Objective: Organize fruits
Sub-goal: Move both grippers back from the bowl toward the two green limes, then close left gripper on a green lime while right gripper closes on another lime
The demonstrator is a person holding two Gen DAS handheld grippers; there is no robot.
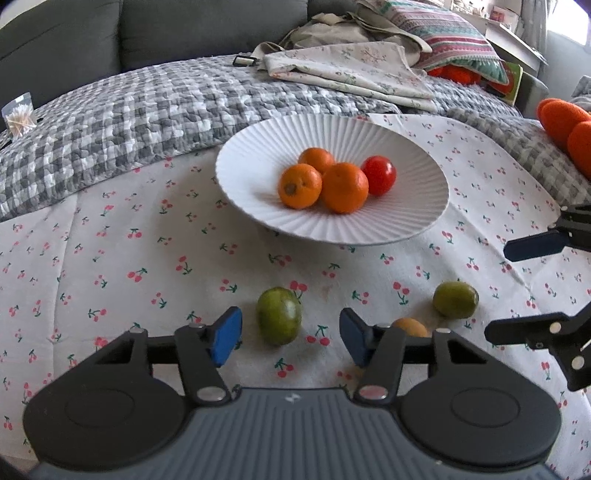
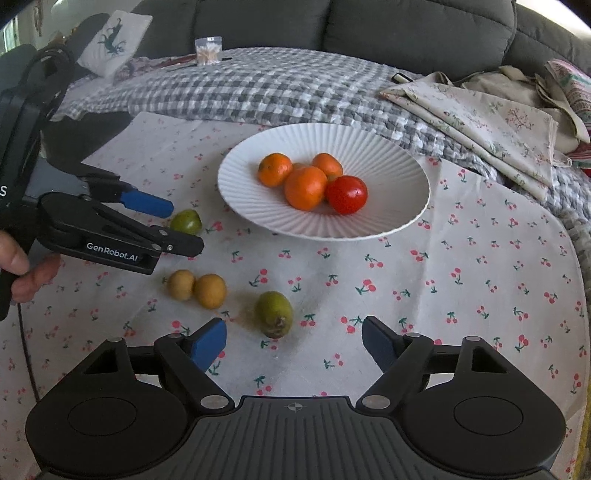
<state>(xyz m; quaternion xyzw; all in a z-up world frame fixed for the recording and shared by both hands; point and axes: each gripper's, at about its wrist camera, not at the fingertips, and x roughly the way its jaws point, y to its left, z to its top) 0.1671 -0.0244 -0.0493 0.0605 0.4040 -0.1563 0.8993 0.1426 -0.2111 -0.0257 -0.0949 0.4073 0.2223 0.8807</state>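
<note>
A white ribbed plate (image 1: 413, 206) (image 2: 391, 221) holds three oranges (image 1: 345, 187) (image 2: 306, 187) and a red tomato (image 1: 379, 174) (image 2: 346, 194). On the cherry-print cloth lie two green fruits: one (image 1: 279, 320) (image 2: 185, 222) sits just ahead of and between the fingers of my open left gripper (image 1: 290, 338) (image 2: 184, 225); the other (image 1: 455, 299) (image 2: 274, 314) sits just ahead of my open right gripper (image 2: 294, 341) (image 1: 498, 291). Two small yellow-brown fruits (image 2: 197, 290) lie side by side on the cloth; one peeks out behind my left gripper's right finger (image 1: 409, 327).
A grey checked quilt (image 1: 129, 122) (image 2: 280, 88) covers the surface behind the cloth. Folded floral fabric (image 1: 351, 70) (image 2: 491, 122), a striped pillow (image 1: 454, 37), a box of toothpicks (image 2: 209, 50) and orange plush items (image 1: 565, 125) lie at the back. A grey sofa (image 2: 332, 22) stands behind.
</note>
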